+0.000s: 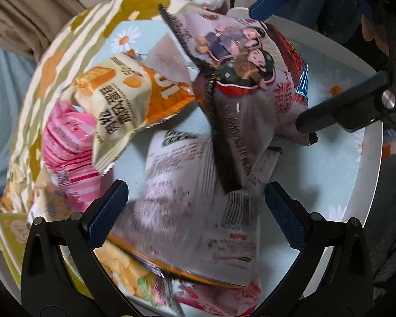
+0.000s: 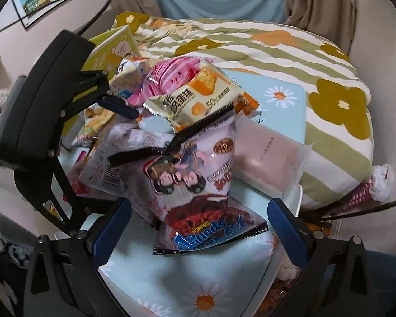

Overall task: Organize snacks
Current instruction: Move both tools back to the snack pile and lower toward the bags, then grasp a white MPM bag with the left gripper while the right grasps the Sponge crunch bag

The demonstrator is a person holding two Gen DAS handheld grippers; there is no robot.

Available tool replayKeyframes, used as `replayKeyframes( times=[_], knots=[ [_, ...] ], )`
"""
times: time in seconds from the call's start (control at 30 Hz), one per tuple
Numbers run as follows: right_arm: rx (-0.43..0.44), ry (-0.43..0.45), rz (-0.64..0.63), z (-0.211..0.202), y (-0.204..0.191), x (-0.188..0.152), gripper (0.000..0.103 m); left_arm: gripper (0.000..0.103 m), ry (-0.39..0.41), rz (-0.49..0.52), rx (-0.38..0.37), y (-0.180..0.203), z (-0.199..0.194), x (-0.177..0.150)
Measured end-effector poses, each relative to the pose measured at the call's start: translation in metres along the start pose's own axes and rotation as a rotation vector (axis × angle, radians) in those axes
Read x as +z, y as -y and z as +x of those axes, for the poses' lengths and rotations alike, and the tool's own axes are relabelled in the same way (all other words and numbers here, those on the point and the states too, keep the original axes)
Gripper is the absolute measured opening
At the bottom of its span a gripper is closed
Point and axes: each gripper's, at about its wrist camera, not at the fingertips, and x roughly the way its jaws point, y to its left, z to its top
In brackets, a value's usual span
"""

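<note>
left wrist view, left to right: pink striped pack (image 1: 66, 142) at 9 o'clock, cream-and-orange cake pack (image 1: 124, 92) overlapping its upper edge toward 10. our left claw (image 1: 195, 208) is spread wide, both blue pads clear; a pale printed bag (image 1: 198, 198) lies between them, whether touched we cannot tell. cartoon-print snack bag (image 1: 240, 74) stands at 12–1 o'clock over the pile. white tray (image 1: 367, 190) rim curves past 3 o'clock, and the snacks sit inside on a daisy-print cloth (image 1: 327, 163).

right wrist view: the left claw comes in at 9 o'clock. our right claw (image 2: 198, 227) is also wide, gripping nothing. the same cartoon bag (image 2: 192, 169) sits between its pads, blue-label end nearest the camera. a translucent pinkish pack (image 2: 266, 161) lies at 2 o'clock beside it. flowered quilt (image 2: 303, 63) spans 12 to 3 behind.
</note>
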Motion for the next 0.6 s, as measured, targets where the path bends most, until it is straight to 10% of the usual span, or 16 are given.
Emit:
replayKeyframes(
  times=[0.6],
  knots=[
    [0.046, -0.012, -0.102, 0.026, -0.004, 0.004, 0.073, 0.075, 0.006, -0.140, -0.029, 0.008, -0.004, -0.001]
  ],
)
